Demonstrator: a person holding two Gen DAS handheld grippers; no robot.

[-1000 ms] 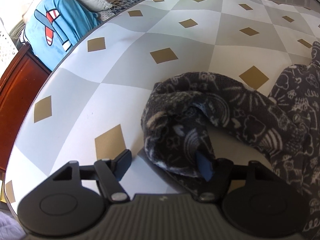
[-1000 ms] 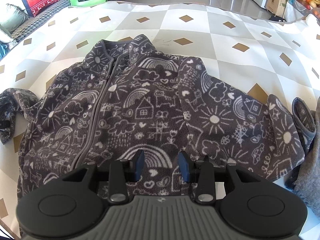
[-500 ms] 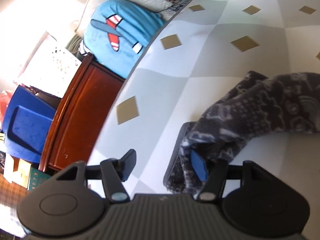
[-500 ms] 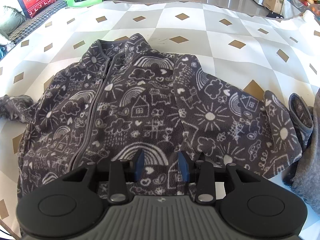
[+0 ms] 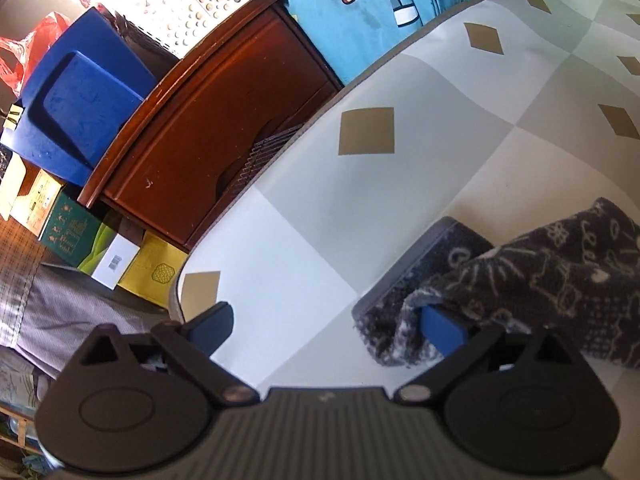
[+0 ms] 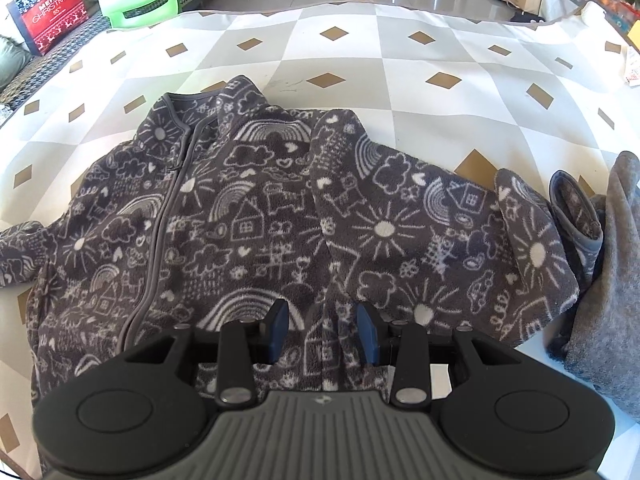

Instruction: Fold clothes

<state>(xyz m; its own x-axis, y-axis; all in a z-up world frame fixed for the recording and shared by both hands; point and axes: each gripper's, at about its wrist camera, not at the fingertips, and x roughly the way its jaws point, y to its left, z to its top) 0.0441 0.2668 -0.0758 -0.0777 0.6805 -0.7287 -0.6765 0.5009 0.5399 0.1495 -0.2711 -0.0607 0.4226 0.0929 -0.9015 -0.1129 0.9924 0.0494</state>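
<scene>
At lower right, the left gripper (image 5: 326, 328) has just opened wide; its right pad hides inside the sleeve cuff (image 5: 404, 304). The right gripper (image 6: 322, 332) hangs half open over the jacket (image 6: 256, 224), holding nothing.

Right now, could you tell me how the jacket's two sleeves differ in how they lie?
The left sleeve stretches straight out sideways, its cuff lying flat on the table cover. The right sleeve angles outward too, but its cuff stands up against a grey garment. Both share the same doodle-print fleece.
</scene>
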